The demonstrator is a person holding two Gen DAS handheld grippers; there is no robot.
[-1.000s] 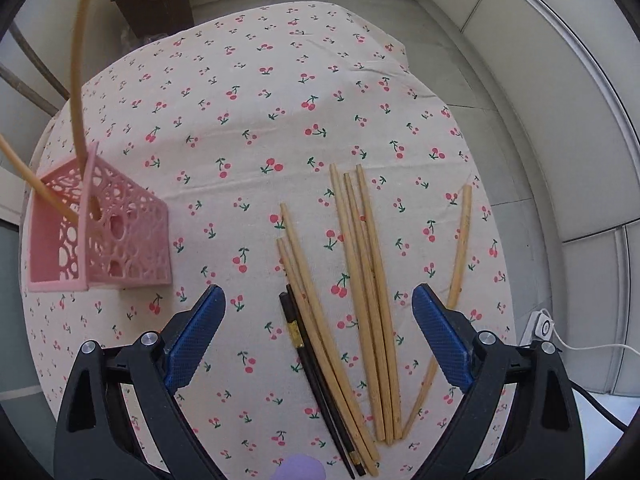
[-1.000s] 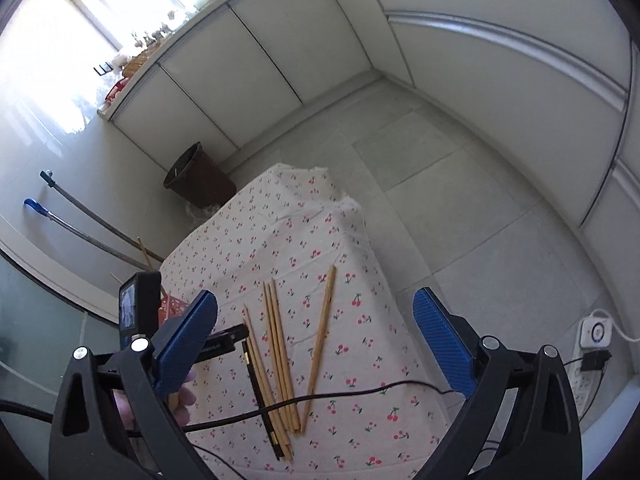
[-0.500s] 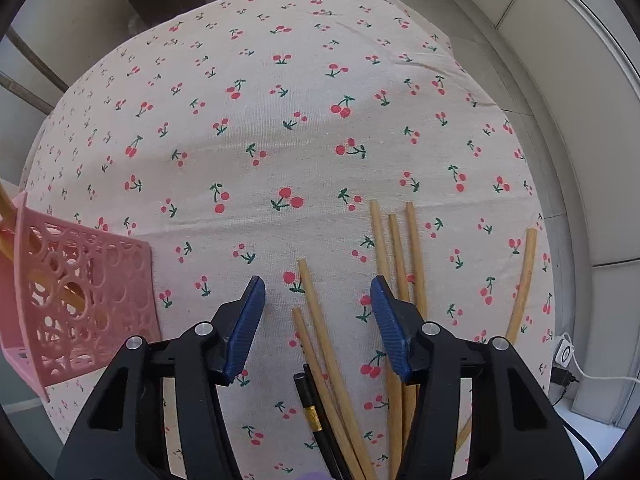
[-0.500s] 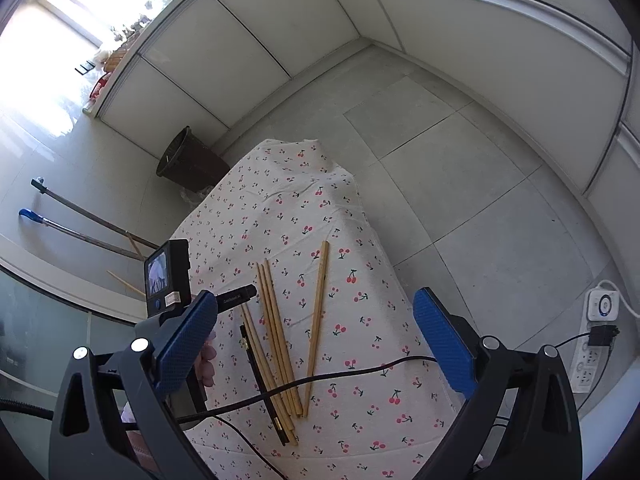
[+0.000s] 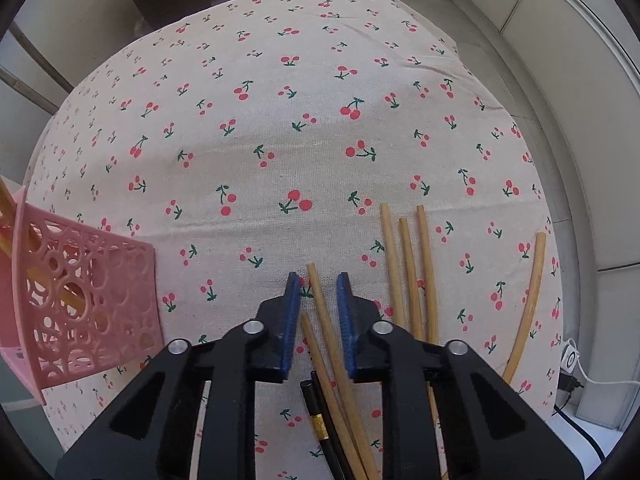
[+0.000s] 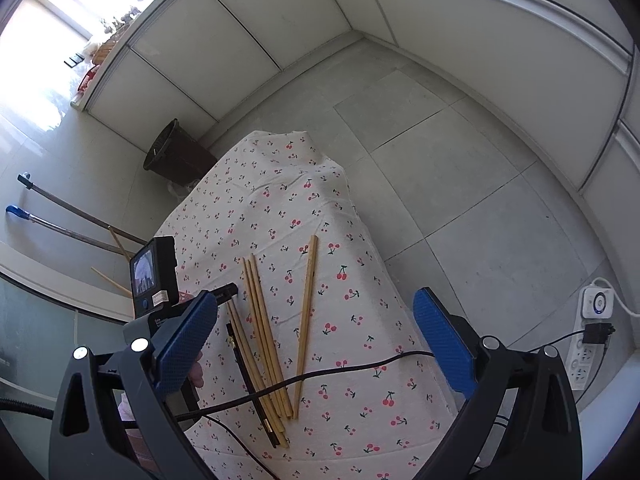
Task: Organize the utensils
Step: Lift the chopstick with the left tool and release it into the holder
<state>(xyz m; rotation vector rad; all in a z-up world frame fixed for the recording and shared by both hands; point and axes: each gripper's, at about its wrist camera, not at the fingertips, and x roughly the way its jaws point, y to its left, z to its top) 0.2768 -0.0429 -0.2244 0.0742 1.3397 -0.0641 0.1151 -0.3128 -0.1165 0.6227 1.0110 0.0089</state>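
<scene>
My left gripper points down at the cherry-print tablecloth, its jaws closing tight on the far end of a wooden chopstick. A second wooden chopstick and a black pair lie just left of it. Three more wooden chopsticks and a curved one lie to the right. The pink perforated basket at the left holds chopsticks. My right gripper hangs open and empty above the table, over the chopstick pile.
A black cable crosses the near ends of the chopsticks. A dark waste bin stands beyond the table's far end, mop handles lean at the left, and a power strip lies on the floor at the right.
My left gripper came down toward the chopsticks and its jaws went from wide apart to closed around one wooden chopstick. The right gripper stayed open and nearly still.
</scene>
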